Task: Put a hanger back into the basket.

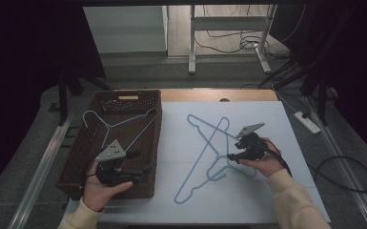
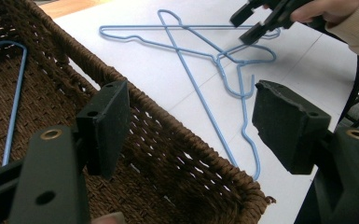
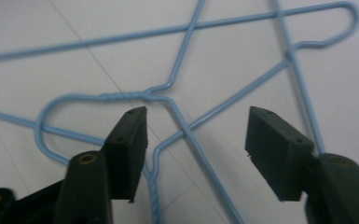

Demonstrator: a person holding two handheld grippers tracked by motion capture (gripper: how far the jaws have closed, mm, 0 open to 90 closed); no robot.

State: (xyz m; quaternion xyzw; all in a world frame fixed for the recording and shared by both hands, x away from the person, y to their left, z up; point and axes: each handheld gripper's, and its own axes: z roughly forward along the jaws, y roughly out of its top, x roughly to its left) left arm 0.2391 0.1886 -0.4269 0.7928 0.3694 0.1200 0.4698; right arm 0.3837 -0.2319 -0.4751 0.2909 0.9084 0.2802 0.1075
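Note:
Two blue wire hangers lie crossed on the white board, one [image 1: 200, 160] long and slanted, the other [image 1: 208, 126] across it. My right gripper [image 1: 233, 155] hovers open just over their necks; in the right gripper view its jaws straddle the crossing wires [image 3: 233, 96] near a twisted neck [image 3: 116, 96], touching neither. A third blue hanger [image 1: 128, 121] rests inside the brown wicker basket [image 1: 157, 143]. My left gripper [image 1: 140, 162] is open and empty above the basket's near right corner. In the left gripper view I see the basket rim [image 2: 177, 154], that hanger [image 2: 16, 93] and the right gripper [image 2: 242, 29].
The white board [image 1: 267, 191] covers most of the wooden table [image 1: 195, 95], with bare room at the right and front. A power strip [image 1: 307, 121] and cables lie on the floor to the right. Desk legs stand beyond the far edge.

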